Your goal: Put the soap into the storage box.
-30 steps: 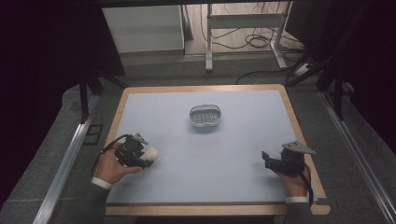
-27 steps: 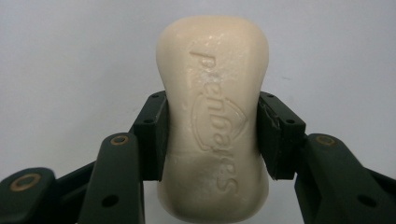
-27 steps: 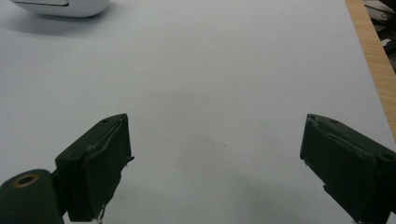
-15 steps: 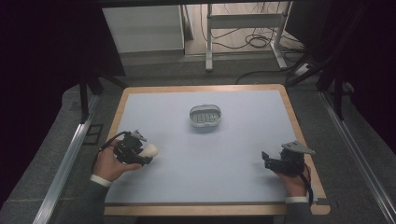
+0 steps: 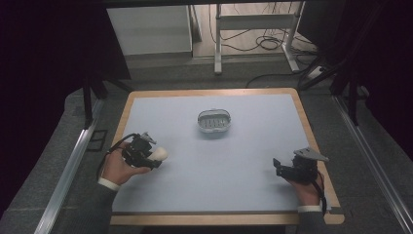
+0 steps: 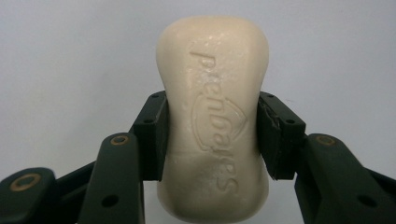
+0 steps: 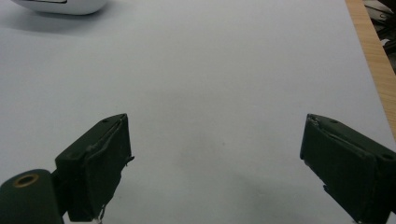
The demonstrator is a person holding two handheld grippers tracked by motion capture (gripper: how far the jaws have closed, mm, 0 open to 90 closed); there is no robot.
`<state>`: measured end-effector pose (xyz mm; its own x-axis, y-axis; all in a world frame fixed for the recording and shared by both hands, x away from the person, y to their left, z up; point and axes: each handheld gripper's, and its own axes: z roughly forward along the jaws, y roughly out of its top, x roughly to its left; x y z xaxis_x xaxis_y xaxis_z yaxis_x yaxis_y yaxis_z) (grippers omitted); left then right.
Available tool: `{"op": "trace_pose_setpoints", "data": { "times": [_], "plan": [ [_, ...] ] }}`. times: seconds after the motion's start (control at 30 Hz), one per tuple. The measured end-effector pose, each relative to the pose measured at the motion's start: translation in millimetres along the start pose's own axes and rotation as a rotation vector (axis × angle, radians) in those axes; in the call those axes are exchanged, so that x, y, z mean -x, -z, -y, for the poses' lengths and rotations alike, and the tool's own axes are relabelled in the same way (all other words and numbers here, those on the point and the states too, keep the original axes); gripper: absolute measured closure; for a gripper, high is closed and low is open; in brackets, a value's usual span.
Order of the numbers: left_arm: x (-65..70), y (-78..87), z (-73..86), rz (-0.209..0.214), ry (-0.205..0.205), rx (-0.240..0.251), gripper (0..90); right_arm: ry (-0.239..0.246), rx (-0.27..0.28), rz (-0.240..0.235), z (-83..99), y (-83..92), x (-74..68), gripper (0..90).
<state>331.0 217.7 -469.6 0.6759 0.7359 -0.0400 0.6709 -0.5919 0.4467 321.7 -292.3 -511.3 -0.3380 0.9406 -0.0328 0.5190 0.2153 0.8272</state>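
Observation:
A cream bar of soap point(image 6: 212, 116) with embossed lettering is clamped across its waist between the pads of my left gripper point(image 6: 212, 135). From above, that soap point(image 5: 159, 154) sticks out of the left gripper point(image 5: 155, 157) near the table's left edge. A white soap dish point(image 5: 214, 121) with a slotted grey insert stands at the middle of the table toward the back; its rim point(image 7: 56, 5) peeks in at the top left of the right gripper view. My right gripper point(image 7: 217, 158) stands wide open over bare table, and the high view puts this gripper point(image 5: 277, 168) near the right edge.
The table has a pale blue top point(image 5: 243, 161) with a wooden border point(image 5: 311, 131). A dark floor, metal rails and a table frame with cables point(image 5: 253, 34) lie beyond the far edge.
My left hand has shifted slightly toward the table's middle and away from the front edge with the soap held. The right hand has kept still.

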Motion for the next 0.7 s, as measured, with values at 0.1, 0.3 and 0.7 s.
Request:
{"op": "trace_pose_setpoints", "data": {
  "times": [0.1,0.3,0.7],
  "plan": [
    [0.0,1.4,-1.8,0.014,-0.002,0.004,49.9,0.002,-0.002,-0.002,0.1,-0.4,-0.2,8.5],
    [-0.2,4.1,-7.2,0.005,-0.011,0.004,49.9,0.003,-0.007,-0.004,0.3,-1.4,-1.9,8.5],
    [1.6,3.4,-16.9,0.004,-0.024,0.008,49.9,0.005,-0.006,-0.004,0.6,-1.4,-1.1,8.5]
  ]
}}
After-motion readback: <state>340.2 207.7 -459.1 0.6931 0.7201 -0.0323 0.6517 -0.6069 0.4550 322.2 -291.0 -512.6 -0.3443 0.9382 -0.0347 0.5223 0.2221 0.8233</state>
